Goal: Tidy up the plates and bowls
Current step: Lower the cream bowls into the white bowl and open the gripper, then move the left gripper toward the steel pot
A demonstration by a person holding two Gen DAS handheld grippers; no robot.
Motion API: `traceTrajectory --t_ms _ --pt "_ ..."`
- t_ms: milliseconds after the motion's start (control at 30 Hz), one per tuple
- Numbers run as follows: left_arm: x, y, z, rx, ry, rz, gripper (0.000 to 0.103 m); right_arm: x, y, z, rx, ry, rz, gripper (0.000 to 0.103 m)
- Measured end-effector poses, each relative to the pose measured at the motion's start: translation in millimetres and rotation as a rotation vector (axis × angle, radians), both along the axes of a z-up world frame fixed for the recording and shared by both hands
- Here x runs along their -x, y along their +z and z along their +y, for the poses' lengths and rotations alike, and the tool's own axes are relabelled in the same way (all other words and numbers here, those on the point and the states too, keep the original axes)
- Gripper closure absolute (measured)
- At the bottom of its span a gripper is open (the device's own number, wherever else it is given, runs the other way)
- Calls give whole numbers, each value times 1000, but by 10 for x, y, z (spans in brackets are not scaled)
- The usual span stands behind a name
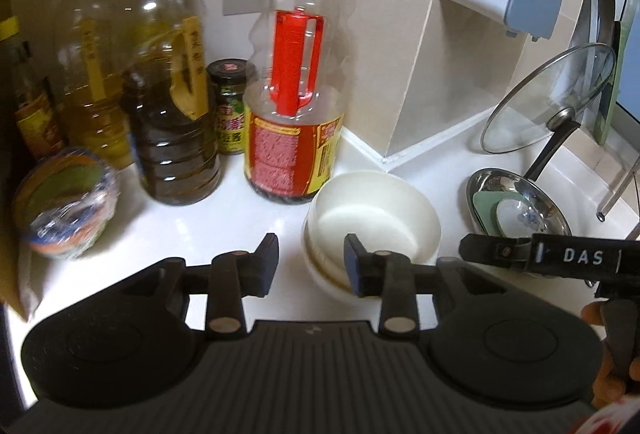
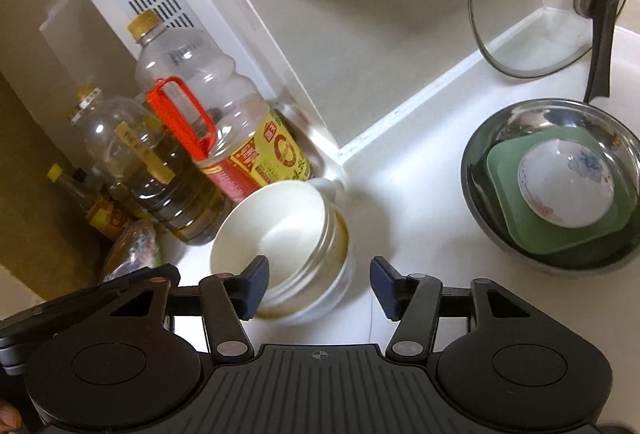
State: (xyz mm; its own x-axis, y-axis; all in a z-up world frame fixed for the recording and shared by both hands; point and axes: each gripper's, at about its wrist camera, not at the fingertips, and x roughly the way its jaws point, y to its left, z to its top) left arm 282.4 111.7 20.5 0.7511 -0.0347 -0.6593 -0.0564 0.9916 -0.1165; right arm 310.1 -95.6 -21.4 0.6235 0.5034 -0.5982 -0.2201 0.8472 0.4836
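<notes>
A stack of white bowls (image 1: 376, 218) (image 2: 280, 234) stands on the white counter in front of the bottles. My left gripper (image 1: 312, 266) is open just short of the stack's left side; its right finger overlaps the near rim in the picture, and nothing is gripped. My right gripper (image 2: 320, 284) is open wide, with the stack's near right edge showing between its fingers, untouched. To the right, a steel bowl (image 2: 476, 162) (image 1: 480, 182) holds a green square plate (image 2: 508, 202) (image 1: 484, 206). A small white bowl with a blue flower (image 2: 566, 186) (image 1: 516, 214) sits in the plate.
Large oil bottles (image 1: 172, 106) (image 2: 160, 162), a red-handled bottle (image 1: 296, 94) and a small jar (image 1: 230, 106) crowd the back left corner. A plastic-wrapped bowl (image 1: 64, 202) sits at far left. A glass lid (image 1: 552, 102) (image 2: 540, 2) leans on the wall behind the steel bowl.
</notes>
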Motion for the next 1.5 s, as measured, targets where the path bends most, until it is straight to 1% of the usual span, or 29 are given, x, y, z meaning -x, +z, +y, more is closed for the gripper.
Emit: traceTrajectory --t_ms 200,433,733,867,1167,1367,1500 --pt "405 33 -3 4 33 8 71 331 53 -104 -10 21 -15 40" --pt "900 20 -72 1 73 26 71 780 91 -161 4 77 -43 32" --pt "1471 -83 -190 0 131 69 71 1312 13 -160 39 182 -36 30" --pt "1688 -111 -260 -5 154 83 71 1511 -59 -210 73 214 -25 29" --pt "2042 -230 -538 1 151 133 71 1883 -224 -396 141 276 -5 29" --pt "2211 -346 -770 5 134 168 71 2066 -325 -576 161 288 24 29" --pt "2288 -406 -910 10 115 182 71 2154 -373 -717 168 277 43 29"
